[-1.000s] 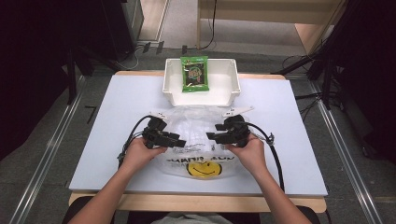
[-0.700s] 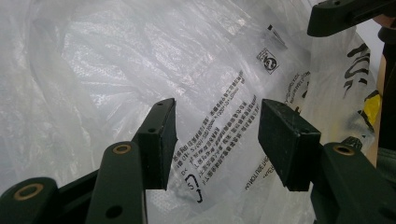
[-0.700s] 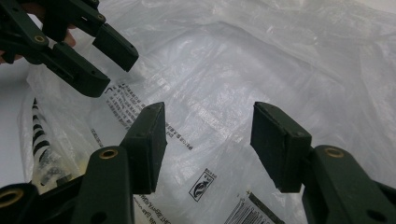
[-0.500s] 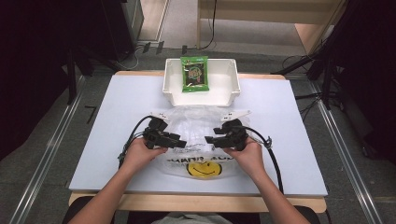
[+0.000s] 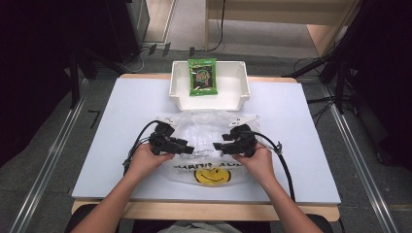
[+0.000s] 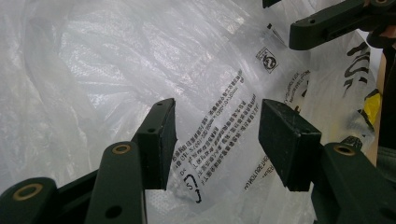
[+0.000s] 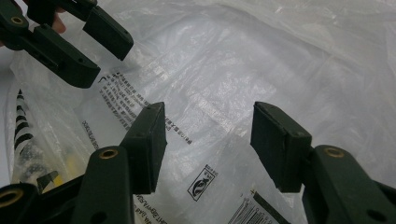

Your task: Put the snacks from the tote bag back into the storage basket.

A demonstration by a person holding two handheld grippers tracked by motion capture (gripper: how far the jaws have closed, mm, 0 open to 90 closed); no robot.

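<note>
Both tongs are wide open over the clear plastic bag (image 5: 206, 141), jaws facing each other, nothing pinched yet. Left tongs (image 5: 190, 148) and right tongs (image 5: 216, 146) sit near each other, tips pointing inward, with crinkly bag film and its printed text right under and between them. The bag's smiley print is just behind the tongs; the white bin (image 5: 210, 99) with a green snack packet (image 5: 202, 76) sits beyond them on the tabletop (image 5: 111, 121).

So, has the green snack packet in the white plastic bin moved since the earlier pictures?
No. The green snack packet lies at the same spot against the back wall of the white plastic bin in the high view.
</note>
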